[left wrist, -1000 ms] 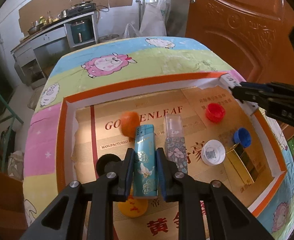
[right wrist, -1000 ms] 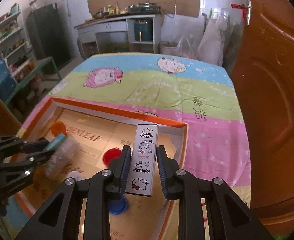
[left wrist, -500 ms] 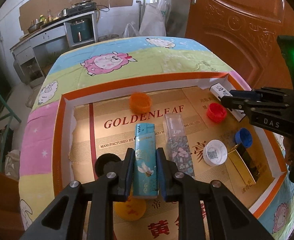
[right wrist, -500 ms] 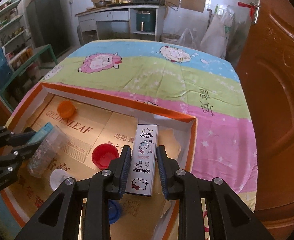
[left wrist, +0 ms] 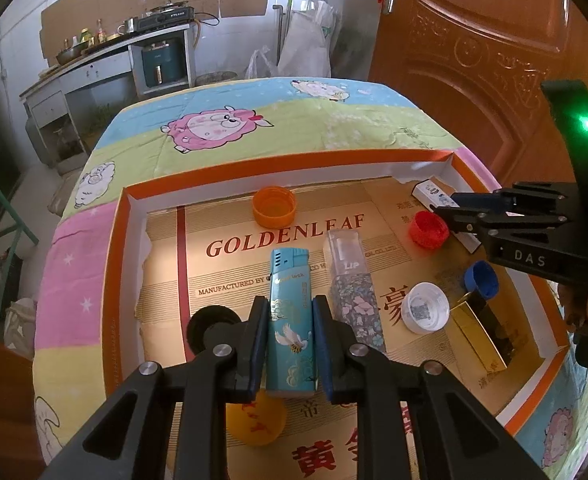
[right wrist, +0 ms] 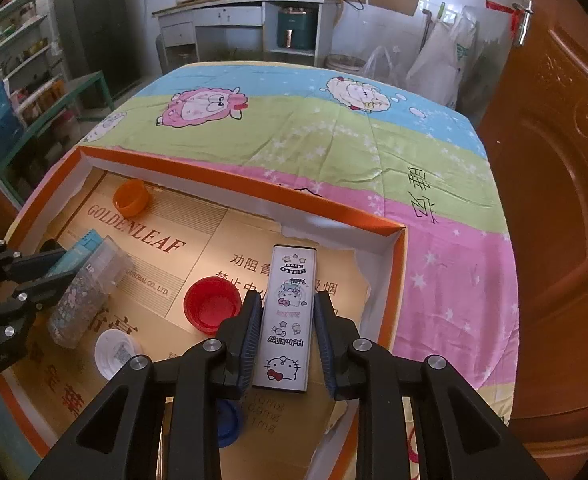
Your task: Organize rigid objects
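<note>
My left gripper (left wrist: 290, 302) is shut on a teal lighter (left wrist: 288, 272), held just above the cardboard floor of the orange-rimmed tray (left wrist: 114, 264). Right of it lies a floral lighter with a clear cap (left wrist: 352, 280). My right gripper (right wrist: 287, 298) is shut on a white Hello Kitty lighter (right wrist: 290, 272), low over the tray's far right corner (right wrist: 394, 236). The left wrist view shows the right gripper (left wrist: 446, 204) with the white lighter (left wrist: 430, 194) poking out beyond its fingers. I cannot tell whether either lighter touches the floor.
Loose caps lie in the tray: orange (left wrist: 274, 207) by the far wall, red (left wrist: 429, 230), blue (left wrist: 481, 279), white (left wrist: 425, 308), black (left wrist: 210, 326), and a yellow one (left wrist: 256, 420) under my left gripper. A gold box (left wrist: 478, 340) lies near the right wall. The tray rests on a cartoon-sheep bedspread (right wrist: 294, 128).
The orange cap has slid from the tray's middle to the far wall. My right gripper has sunk with the white lighter toward the far right corner. The left gripper has kept still.
</note>
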`<state>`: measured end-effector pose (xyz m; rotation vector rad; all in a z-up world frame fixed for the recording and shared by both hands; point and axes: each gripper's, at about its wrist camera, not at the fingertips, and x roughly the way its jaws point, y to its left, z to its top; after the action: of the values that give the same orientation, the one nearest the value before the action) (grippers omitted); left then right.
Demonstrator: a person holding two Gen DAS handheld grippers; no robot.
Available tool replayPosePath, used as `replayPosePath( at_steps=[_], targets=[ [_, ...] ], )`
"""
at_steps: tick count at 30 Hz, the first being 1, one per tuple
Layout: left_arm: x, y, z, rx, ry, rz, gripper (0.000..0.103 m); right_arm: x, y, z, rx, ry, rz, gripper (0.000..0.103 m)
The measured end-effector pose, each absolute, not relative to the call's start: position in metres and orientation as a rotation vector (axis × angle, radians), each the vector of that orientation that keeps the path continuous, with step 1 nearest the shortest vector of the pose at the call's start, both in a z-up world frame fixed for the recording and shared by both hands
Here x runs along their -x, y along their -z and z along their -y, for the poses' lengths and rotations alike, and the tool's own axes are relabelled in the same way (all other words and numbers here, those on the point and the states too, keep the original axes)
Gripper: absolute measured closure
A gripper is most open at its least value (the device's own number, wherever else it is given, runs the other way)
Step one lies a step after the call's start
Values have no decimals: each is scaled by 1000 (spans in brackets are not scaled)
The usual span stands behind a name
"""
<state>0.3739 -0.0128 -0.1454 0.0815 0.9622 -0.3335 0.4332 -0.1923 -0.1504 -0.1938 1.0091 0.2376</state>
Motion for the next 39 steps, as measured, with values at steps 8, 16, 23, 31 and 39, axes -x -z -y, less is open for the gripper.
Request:
replayPosePath(
  at_steps=[8,16,23,31,39],
  targets=[
    [-368,138,12,-79,332,-931,75,-429,144,191,198,-230,-980,52],
    [-356,120,-1,-41,314,-884,74,-417,128,195,176,-211,-931,52],
    [-336,101,-12,5,303,-837,74,-389,107,198,131,-217,-884,52],
    [-303,83,-19,38,300,-795,74,-345,87,195,65,-206,-833,52],
    [-265,67,-21,26,258,-735,74,-294,72,191,9,-168,-776,49]
  ],
)
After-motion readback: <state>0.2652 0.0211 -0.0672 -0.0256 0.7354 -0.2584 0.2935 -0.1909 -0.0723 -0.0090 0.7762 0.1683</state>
